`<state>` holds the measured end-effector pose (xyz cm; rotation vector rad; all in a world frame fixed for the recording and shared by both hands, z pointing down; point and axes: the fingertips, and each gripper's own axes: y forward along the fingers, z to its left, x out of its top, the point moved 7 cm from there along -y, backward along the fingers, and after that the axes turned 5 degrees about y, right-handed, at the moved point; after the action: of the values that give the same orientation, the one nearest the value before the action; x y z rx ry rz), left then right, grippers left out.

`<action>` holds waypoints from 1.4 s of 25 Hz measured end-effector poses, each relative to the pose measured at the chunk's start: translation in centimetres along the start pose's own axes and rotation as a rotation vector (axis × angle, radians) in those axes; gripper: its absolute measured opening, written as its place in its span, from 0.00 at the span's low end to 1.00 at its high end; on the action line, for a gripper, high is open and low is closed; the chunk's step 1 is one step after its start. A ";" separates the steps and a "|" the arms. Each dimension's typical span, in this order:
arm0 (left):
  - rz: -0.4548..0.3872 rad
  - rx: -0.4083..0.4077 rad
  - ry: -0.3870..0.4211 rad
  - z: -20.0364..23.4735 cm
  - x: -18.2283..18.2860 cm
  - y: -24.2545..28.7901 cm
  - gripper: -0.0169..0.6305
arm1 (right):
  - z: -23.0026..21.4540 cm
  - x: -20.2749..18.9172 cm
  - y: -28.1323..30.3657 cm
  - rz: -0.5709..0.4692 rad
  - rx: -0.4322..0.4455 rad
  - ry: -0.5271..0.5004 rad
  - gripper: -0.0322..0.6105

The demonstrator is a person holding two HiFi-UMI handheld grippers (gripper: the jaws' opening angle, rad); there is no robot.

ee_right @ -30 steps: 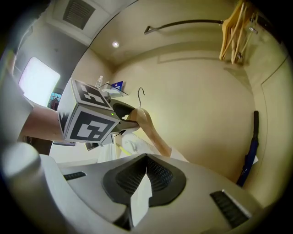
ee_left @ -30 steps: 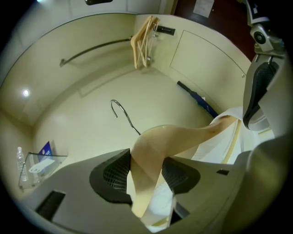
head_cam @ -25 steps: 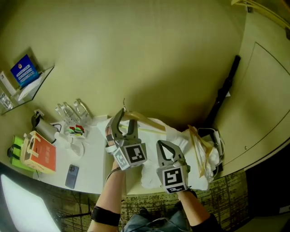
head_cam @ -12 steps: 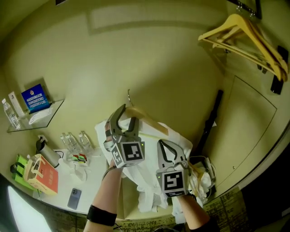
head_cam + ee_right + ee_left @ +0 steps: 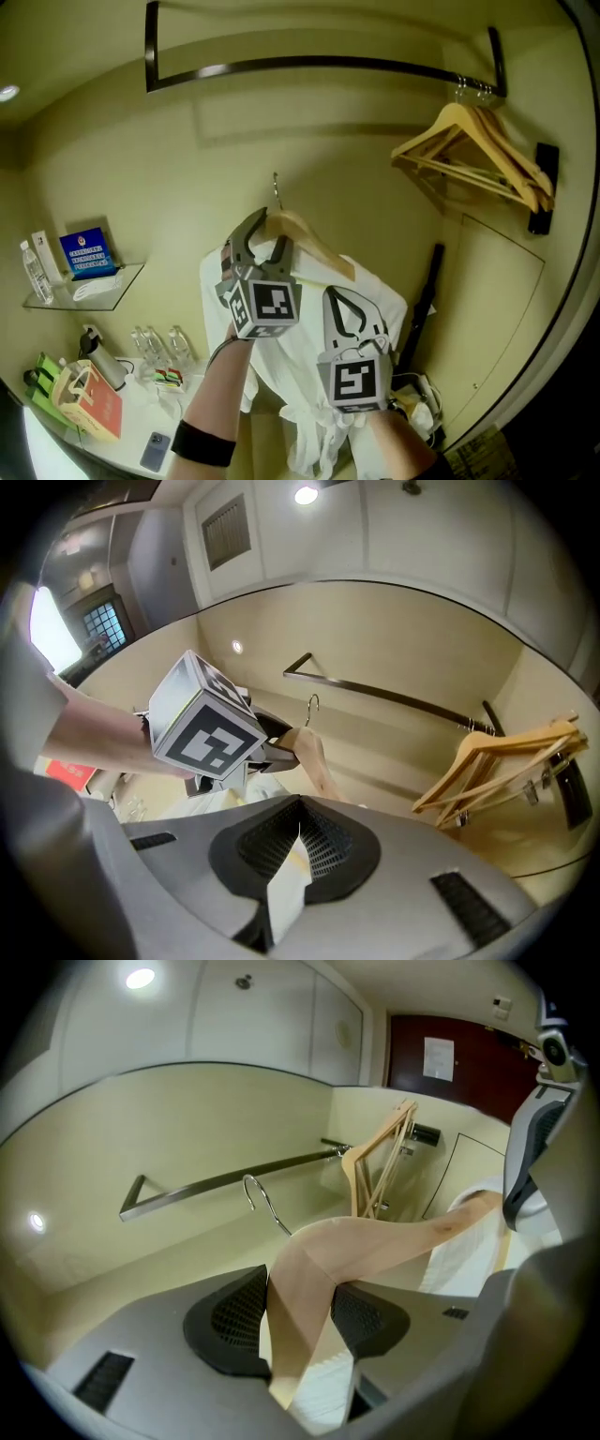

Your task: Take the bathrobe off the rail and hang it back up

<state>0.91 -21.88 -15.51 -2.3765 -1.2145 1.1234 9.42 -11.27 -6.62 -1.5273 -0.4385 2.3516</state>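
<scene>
While the robe was clearly off the rail, it wasn't back on it either, so I'd call this about halfway.

Head view: the bathrobe (image 5: 309, 375) hung on its wooden hanger (image 5: 314, 248), held up in the air in front of the wall. The hanger's hook (image 5: 276, 187) was well below the rail (image 5: 319, 64) and not touching it. The left gripper (image 5: 261, 230) was up at the hanger's shoulder, and the right gripper (image 5: 336, 298) sat lower, against the white cloth. A bunch of spare hangers (image 5: 478, 150) sat at the rail's right end, so the middle stretch was bare.

Left gripper view: the jaws were partly open but clamped around the hanger's wooden arm, with both pads pressed against it. So that hand was carrying the weight. The hook pointed up toward the rail, with clear wall between them.

Right gripper view: the jaws were pretty much closed, with a thin fold of the robe's white fabric pinched between the pads. It looked like that hand was just steadying the cloth.

What's left, as far as I can judge, is lifting the hook over the rail, settling it there, and letting go with both.
</scene>
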 end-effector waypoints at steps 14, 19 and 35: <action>-0.074 -0.065 -0.007 7.7 6.7 8.3 0.34 | -6.0 9.7 4.9 -0.123 -0.114 -0.070 0.09; -0.098 -0.075 0.011 9.7 9.1 11.4 0.34 | -8.4 12.1 6.9 -0.156 -0.149 -0.111 0.09; -0.065 -0.077 -0.027 12.2 9.2 15.6 0.34 | -10.3 12.7 11.1 -0.125 -0.150 -0.185 0.09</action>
<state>4.35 -25.99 -36.65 -2.3655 -1.3573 1.1111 12.94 -15.21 -25.67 -1.3048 -0.7475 2.4174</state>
